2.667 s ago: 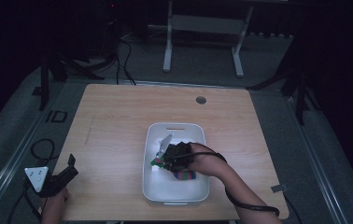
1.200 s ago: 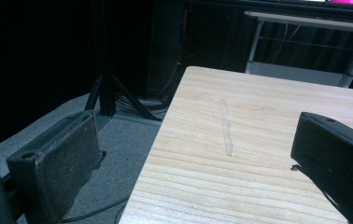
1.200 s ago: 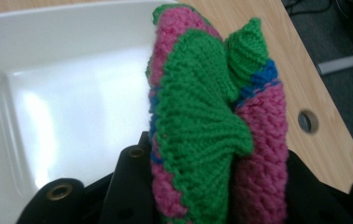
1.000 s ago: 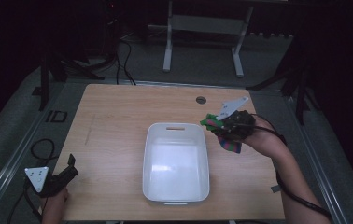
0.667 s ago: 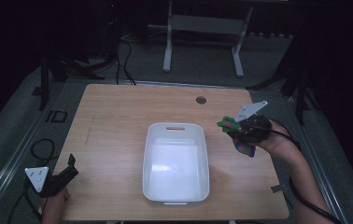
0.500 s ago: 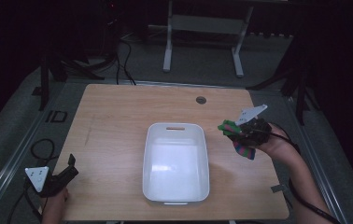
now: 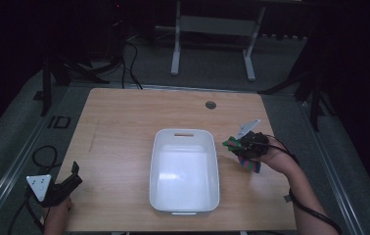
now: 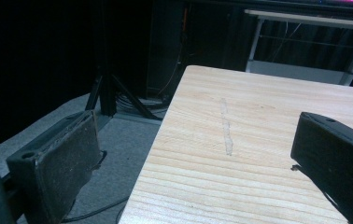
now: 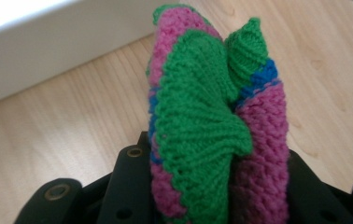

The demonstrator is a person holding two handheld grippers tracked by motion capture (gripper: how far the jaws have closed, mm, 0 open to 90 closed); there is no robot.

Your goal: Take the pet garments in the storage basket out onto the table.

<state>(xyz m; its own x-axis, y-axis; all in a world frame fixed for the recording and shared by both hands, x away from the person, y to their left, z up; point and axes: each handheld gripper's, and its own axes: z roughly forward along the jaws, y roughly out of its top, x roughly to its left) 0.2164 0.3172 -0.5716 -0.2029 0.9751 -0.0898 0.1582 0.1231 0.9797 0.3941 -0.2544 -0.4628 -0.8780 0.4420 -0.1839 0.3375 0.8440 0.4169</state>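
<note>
knitted cloth pinched in right claw beside white tub.

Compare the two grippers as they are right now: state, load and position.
The left gripper has its jaws spread wide with nothing between them; the right gripper is shut on a knitted green, pink and blue cloth. The left gripper sits at the table's near left corner, far from the white bin; the right gripper is just beside the bin's right wall. Both are hand-held, with black jaws.
</note>
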